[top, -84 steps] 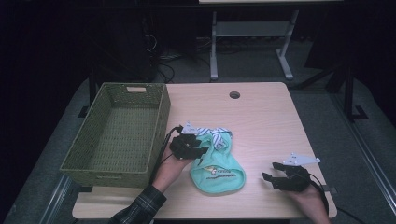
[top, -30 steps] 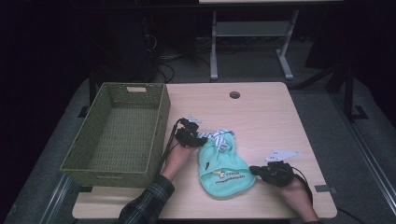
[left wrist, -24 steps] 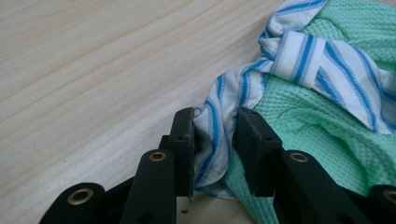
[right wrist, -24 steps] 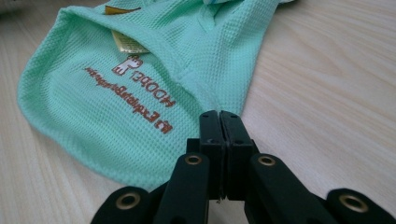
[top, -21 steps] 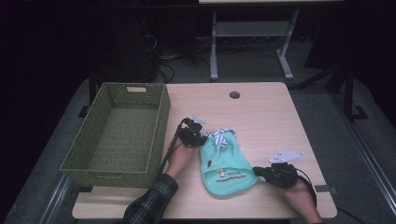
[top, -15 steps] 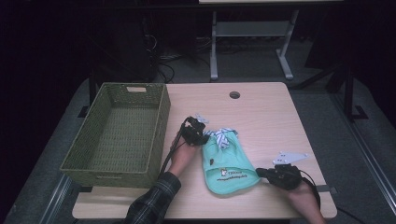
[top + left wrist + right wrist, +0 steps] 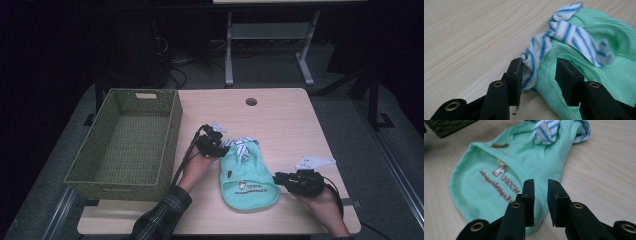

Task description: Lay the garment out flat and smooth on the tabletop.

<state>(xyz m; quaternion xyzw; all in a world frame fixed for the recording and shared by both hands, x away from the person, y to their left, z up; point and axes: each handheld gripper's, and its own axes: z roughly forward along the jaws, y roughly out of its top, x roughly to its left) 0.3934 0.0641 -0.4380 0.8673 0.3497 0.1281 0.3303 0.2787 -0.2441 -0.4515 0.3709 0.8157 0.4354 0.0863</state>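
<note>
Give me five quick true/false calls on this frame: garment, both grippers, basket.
1. The green garment lies on the table, outside the wicker basket. True.
2. The left gripper is clamped shut on the blue-striped trim. False: its jaws stand open, astride the striped trim at the garment's edge.
3. The right gripper has its jaws open at the garment's side edge. True.
4. The basket holds folded clothes. False: nothing shows in it.
5. The garment bears printed lettering. True.
</note>
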